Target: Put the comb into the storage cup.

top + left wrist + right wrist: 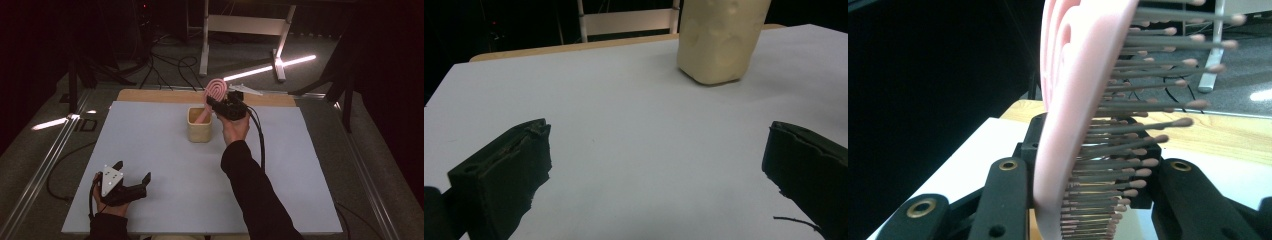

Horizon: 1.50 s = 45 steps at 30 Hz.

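Hairbrush (216, 90): pink paddle brush is standing tilted, its handle reaching down into the cream cup (199, 131) near the far middle of the white table (150, 150); its head is sticking up above the cup's rim.
Right gripper (220, 104): it is clamping the brush low on the head. In the right gripper view the jaws are sitting either side of the brush (1073, 130), one against the smooth pink back, the other among the bristles (1148, 125).
Left gripper (132, 180): it is resting near the front left corner of the table, well apart from the cup, jaws spread wide with nothing between them; in the left gripper view the bare table is lying between the jaws and the cup (719, 40) is standing further off.
Slip risk: one jaw is likely pressing on flexible bristles rather than solid plastic, so the brush could be twisting or sliding in the grip.
Tipping risk: the cup is looking light and nothing is steadying it; a sideways pull on the tilted handle could be levering against the rim and toppling or dragging the cup.
Release risk: letting go now, the top-heavy brush could be falling over and taking the cup with it.
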{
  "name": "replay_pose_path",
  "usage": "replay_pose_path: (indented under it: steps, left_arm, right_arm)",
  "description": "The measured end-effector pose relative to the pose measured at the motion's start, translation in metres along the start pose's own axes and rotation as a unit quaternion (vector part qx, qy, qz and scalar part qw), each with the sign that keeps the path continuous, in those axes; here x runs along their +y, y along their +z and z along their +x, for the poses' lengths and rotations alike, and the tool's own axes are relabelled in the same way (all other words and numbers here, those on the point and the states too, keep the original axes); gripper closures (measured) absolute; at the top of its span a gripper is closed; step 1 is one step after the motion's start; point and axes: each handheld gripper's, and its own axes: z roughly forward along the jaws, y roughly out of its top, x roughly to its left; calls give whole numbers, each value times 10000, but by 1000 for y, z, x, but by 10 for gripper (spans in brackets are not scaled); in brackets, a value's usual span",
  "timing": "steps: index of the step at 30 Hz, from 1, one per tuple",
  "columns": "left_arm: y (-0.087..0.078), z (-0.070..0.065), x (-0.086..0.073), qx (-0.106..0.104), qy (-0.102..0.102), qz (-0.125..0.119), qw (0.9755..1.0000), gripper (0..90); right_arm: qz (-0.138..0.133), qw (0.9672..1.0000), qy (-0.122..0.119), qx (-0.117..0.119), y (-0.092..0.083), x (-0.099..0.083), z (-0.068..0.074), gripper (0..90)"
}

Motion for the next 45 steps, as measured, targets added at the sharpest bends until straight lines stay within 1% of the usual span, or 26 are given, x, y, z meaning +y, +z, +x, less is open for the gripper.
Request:
replay_pose_path:
  steps: [18, 29, 41, 45]
  left_arm:
    - [0, 0, 0, -11, 3, 3, 10000, 0]
    - [0, 0, 0, -15, 10, 12, 10000, 0]
    - [0, 0, 0, -15, 6, 2, 10000, 0]
    - [0, 0, 0, -15, 9, 0, 10000, 0]
  right_arm:
    - [110, 9999, 2, 4, 8, -9, 3, 629]
    - [142, 9999, -24, -5, 12, -12, 4, 628]
    - [255, 9996, -97, -37, 19, -17, 6, 627]
    - [279, 9996, -88, -29, 21, -19, 7, 625]
